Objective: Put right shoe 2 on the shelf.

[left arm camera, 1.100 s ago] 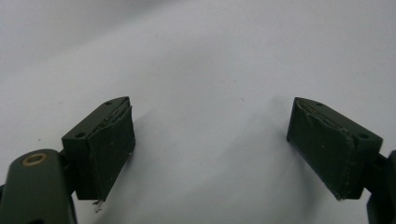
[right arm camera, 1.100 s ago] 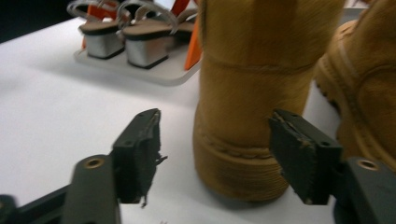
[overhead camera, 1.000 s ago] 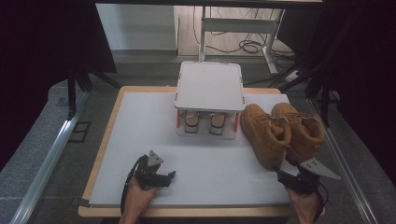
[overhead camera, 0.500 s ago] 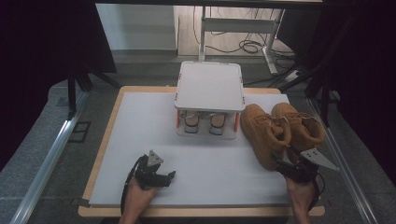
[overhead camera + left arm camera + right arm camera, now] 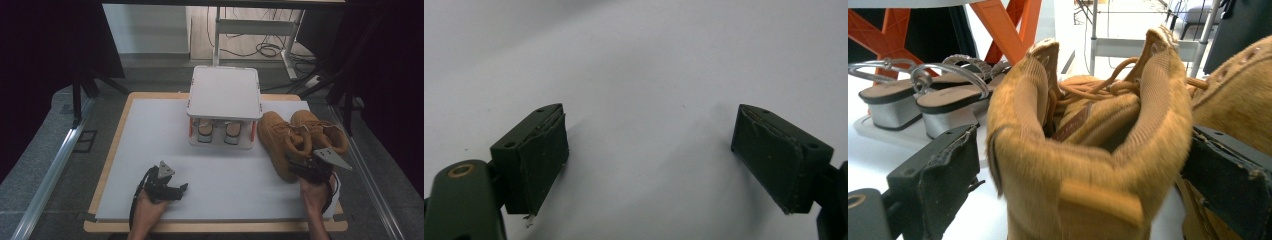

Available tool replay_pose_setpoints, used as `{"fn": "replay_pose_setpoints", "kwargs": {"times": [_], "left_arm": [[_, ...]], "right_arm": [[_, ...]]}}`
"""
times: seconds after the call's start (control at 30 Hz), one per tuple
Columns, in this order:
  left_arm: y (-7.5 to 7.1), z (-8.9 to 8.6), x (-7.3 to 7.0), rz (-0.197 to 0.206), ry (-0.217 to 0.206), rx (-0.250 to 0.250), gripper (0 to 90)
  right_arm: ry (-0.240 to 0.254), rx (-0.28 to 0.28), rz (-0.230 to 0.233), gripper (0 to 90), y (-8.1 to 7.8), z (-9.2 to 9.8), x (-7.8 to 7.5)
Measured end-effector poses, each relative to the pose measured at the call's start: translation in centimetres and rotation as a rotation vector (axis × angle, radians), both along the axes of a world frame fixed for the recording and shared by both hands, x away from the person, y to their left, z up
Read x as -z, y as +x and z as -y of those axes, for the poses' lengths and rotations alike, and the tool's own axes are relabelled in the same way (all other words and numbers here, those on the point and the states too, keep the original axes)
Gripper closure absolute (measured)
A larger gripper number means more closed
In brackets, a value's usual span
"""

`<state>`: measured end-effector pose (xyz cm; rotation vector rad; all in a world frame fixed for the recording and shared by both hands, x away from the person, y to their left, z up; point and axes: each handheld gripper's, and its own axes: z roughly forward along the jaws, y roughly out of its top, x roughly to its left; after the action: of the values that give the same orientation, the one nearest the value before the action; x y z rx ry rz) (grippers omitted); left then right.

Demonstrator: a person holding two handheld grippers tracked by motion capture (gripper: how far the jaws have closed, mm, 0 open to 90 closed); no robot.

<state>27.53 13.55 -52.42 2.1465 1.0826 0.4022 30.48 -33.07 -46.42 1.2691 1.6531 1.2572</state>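
Right gripper view: right claw (image 5: 1068, 190) has just been opening, its jaws wide astride the tan boot's (image 5: 1083, 150) heel collar, pads apart from it; sandals (image 5: 923, 95) beyond-left. Left claw (image 5: 172, 190) wide, empty, over the bench (image 5: 150, 135).

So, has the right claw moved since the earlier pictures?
Yes. The right claw has moved left, jaws just opening around the heel of the nearer boot, closer to the white rack.
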Motion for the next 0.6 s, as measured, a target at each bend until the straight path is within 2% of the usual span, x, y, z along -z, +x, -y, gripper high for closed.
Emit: {"fn": "replay_pose_setpoints", "kwargs": {"times": [0.1, 0.2, 0.23, 0.37, 0.53, 0.6], "left_arm": [[0.0, 0.0, 0.0, 0.0, 0.0, 0.0, 14.8], [0.0, 0.0, 0.0, 0.0, 0.0, 0.0, 14.8], [0.0, 0.0, 0.0, 0.0, 0.0, 0.001, 14.8], [0.0, 0.0, 0.0, 0.0, 0.0, 0.0, 14.8], [0.0, 0.0, 0.0, 0.0, 0.0, 0.0, 14.9], [0.0, 0.0, 0.0, 0.0, 0.0, 0.0, 14.8]], "right_arm": [[-0.034, 0.021, 0.002, 1.0, 0.8, -0.6, 0.0], [-0.046, 0.035, -0.02, 0.8, 1.2, -0.8, 0.1], [-0.06, 0.042, -0.037, 0.0, 1.3, -1.0, 0.2], [-0.116, 0.071, -0.055, 0.0, 1.5, -1.6, 0.2], [-0.131, 0.097, -0.066, 5.6, 1.8, -1.7, 0.3], [-0.108, 0.096, -0.073, 7.1, 1.9, -1.5, 0.2]]}}
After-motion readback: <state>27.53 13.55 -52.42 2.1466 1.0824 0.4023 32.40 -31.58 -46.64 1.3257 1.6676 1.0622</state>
